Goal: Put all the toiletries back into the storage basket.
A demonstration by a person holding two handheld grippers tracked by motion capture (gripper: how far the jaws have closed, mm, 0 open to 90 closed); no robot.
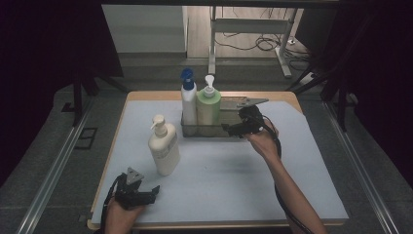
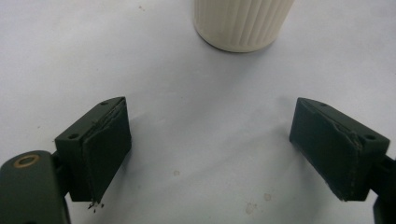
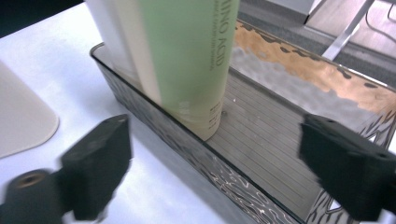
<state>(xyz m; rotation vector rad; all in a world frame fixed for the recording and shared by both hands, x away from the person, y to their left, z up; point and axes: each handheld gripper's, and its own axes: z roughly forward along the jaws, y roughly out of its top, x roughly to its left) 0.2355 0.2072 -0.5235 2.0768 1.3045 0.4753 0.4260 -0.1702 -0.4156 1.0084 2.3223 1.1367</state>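
A green pump bottle [image 1: 208, 105] [image 3: 191, 60] and a white bottle with a blue cap [image 1: 188, 97] [image 3: 112, 42] stand upright side by side in the left end of a clear tray [image 1: 229, 113] [image 3: 266, 135]. My right gripper [image 1: 232, 129] [image 3: 215, 172] hovers open at the tray's near wall, just right of the green bottle, with nothing between its pads. A cream pump bottle [image 1: 163, 146] [image 2: 243, 23] stands on the white mat. My left gripper [image 1: 154, 191] [image 2: 210, 149] rests open near the front edge, below that bottle, its jaws wide apart over bare mat.
The white mat [image 1: 234, 170] covers a wooden table [image 1: 146, 95]. The right part of the tray holds nothing. Metal rails run along both sides of the table, and a desk frame with cables stands on the floor beyond.
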